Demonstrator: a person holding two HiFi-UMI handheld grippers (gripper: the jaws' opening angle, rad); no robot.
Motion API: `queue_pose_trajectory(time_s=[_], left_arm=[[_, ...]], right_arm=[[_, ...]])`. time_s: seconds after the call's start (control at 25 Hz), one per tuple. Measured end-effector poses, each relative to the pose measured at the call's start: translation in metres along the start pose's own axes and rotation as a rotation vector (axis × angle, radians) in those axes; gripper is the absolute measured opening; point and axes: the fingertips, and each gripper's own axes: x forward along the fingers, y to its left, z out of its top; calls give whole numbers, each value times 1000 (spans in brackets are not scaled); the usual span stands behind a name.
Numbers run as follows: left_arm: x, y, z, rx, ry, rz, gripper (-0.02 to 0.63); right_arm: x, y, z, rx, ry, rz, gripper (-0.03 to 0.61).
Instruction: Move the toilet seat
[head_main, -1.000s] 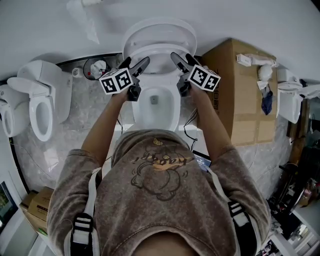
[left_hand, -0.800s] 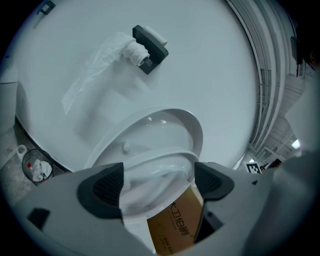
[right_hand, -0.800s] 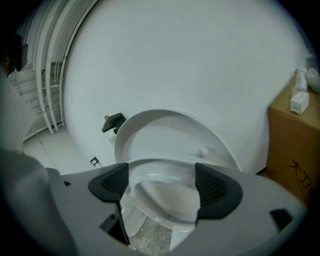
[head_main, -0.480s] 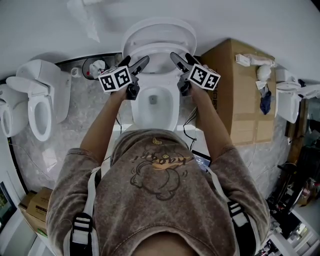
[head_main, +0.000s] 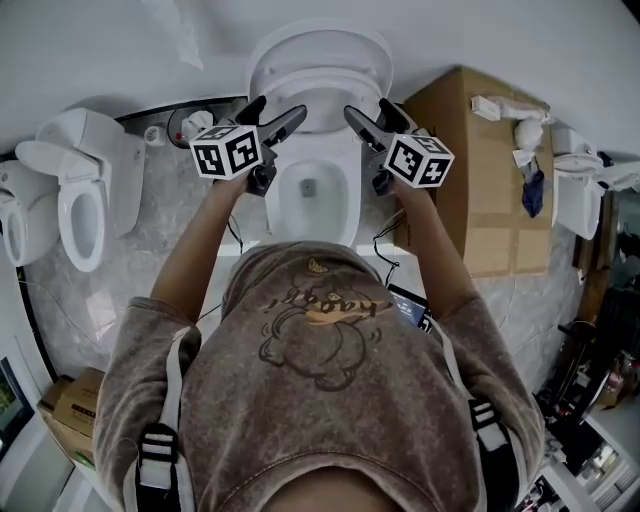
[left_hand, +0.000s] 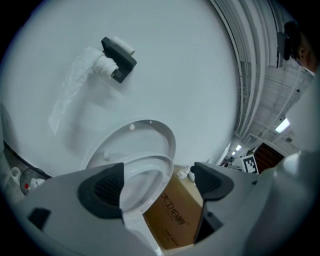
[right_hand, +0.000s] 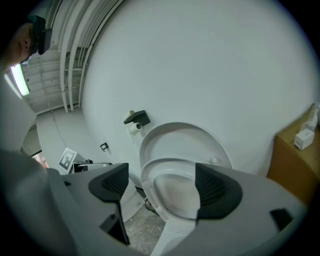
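Seat's the worry here. The toilet seat (right_hand: 167, 165) sits half up, tilted forward off the raised lid (head_main: 320, 55), over the back edge of the bowl (head_main: 345, 195). Left gripper (head_main: 278, 110) is at its left edge and right gripper (head_main: 367, 110) at its right edge. Both have their jaws wide apart, and the seat's rim shows in each gap, but neither pair of pads is clamped on it. I can't tell if a jaw is even touching it, so at best it's propped on one jaw per side.

If a hand drifts outward, or one goes higher than the other, I'd guess the seat slips off and drops onto the bowl's rim, or twists at the hinge. Smooth plastic on a pad's edge won't help.

Room: plenty above and back toward the person. Behind there's only the lid and the wall (head_main: 470, 40), so travel ends there. A cardboard box (head_main: 480, 170) stands just beside the bowl's right edge, so there's little slack that way. The left is more open: floor (head_main: 190, 230) first, then another toilet (head_main: 85, 200) well apart. Thin cables (head_main: 383, 240) hang by the bowl's sides and could snag
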Motion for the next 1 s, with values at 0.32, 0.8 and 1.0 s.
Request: queue_pose_trajectory(time_s=[0.32, 0.8, 1.0], left_arm=[[-40, -50, -10, 138, 3, -53, 434], [-90, -85, -31, 287, -60, -41, 434], [-103, -86, -29, 328, -111, -5, 416]], right_arm=[[-49, 41, -9, -77, -12, 32, 410], [-120, 62, -31, -137, -97, -17, 396], [-137, 63, -34, -163, -143, -66, 363]])
